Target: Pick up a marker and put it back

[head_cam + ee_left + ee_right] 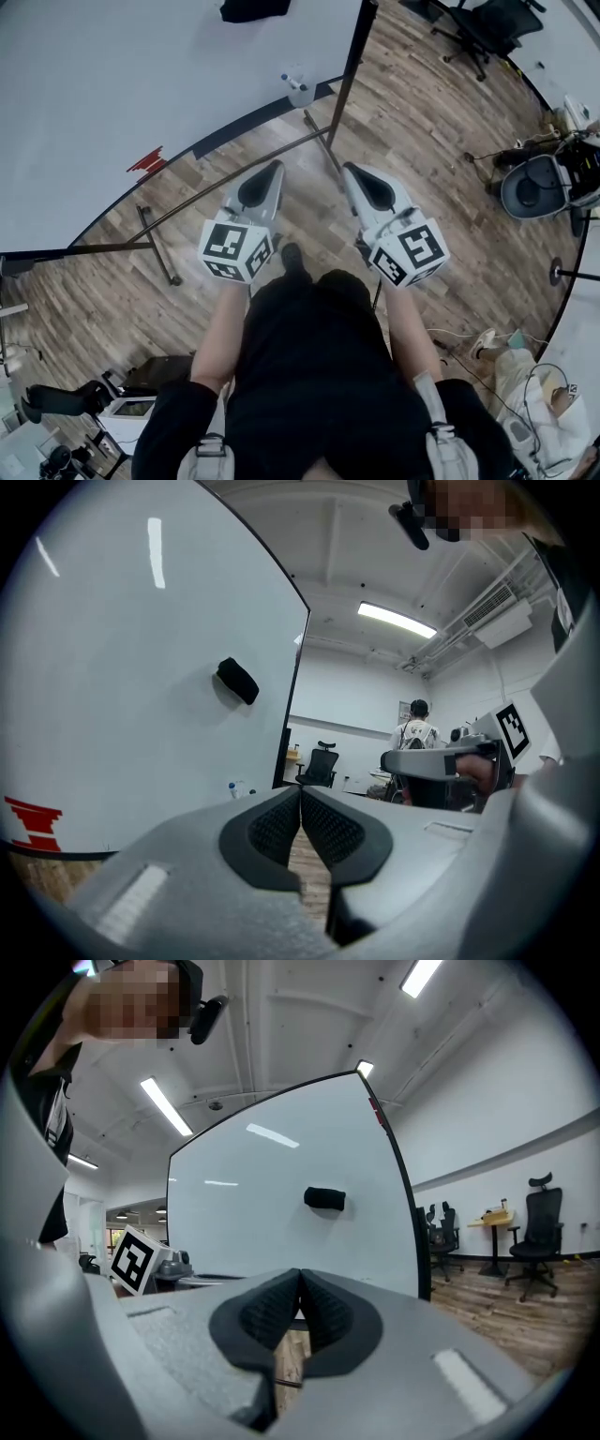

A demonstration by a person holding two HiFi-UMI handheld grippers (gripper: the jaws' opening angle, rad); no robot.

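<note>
A large whiteboard (112,103) stands on a black metal frame in front of me. At its lower edge a small clear holder (298,89) carries a marker with a blue cap (287,81); the same marker (232,787) shows tiny in the left gripper view. A black eraser (255,9) (237,681) (324,1198) sticks higher on the board. My left gripper (276,169) (300,795) is shut with nothing in it, well short of the board. Beside it my right gripper (348,170) (300,1277) is also shut and holds nothing.
The stand's black legs (157,246) and upright post (349,66) cross the wooden floor. Red marks (145,161) sit low on the board. An office chair (487,28), a round grey device (530,187) and cables lie to the right. A person (417,731) stands far off.
</note>
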